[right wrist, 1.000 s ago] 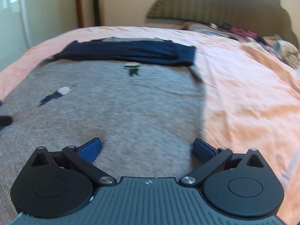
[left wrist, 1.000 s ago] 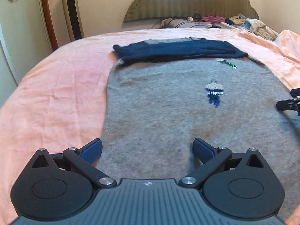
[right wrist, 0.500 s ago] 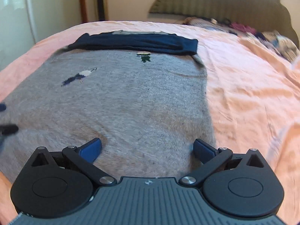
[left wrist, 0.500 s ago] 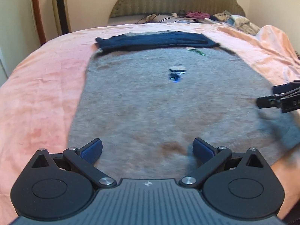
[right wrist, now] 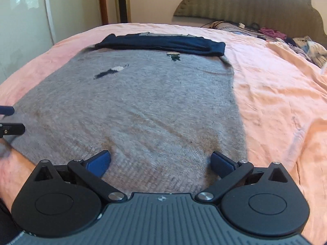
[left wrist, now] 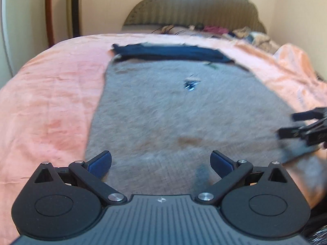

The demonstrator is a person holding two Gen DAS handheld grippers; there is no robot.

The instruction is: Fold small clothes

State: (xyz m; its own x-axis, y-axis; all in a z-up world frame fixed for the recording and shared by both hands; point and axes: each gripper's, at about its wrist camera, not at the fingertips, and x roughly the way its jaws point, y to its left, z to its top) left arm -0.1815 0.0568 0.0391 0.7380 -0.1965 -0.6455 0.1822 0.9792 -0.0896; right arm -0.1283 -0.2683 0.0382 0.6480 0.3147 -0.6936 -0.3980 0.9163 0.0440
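A grey knitted sweater [left wrist: 184,110] [right wrist: 147,106] lies flat on the pink bedsheet [left wrist: 51,94], its navy sleeves [left wrist: 169,52] [right wrist: 163,42] folded across its far end. Small embroidered figures [right wrist: 111,71] mark its chest. My left gripper [left wrist: 161,162] hovers open over the near left hem, nothing between its blue pads. My right gripper [right wrist: 161,162] is open over the near right hem and also empty. The right gripper's fingers [left wrist: 302,124] show at the right edge of the left wrist view, and the left gripper's fingers [right wrist: 8,120] at the left edge of the right wrist view.
A padded headboard [left wrist: 204,10] stands at the far end with a pile of mixed clothes [left wrist: 214,29] [right wrist: 296,40] before it. A tall gold-framed unit [left wrist: 74,8] and a white cupboard stand by the left wall. A person's forearm [right wrist: 14,173] shows low left.
Both grippers have drawn back toward the sweater's near hem, so more of the sweater and its near edge now shows. Both stay open and empty.
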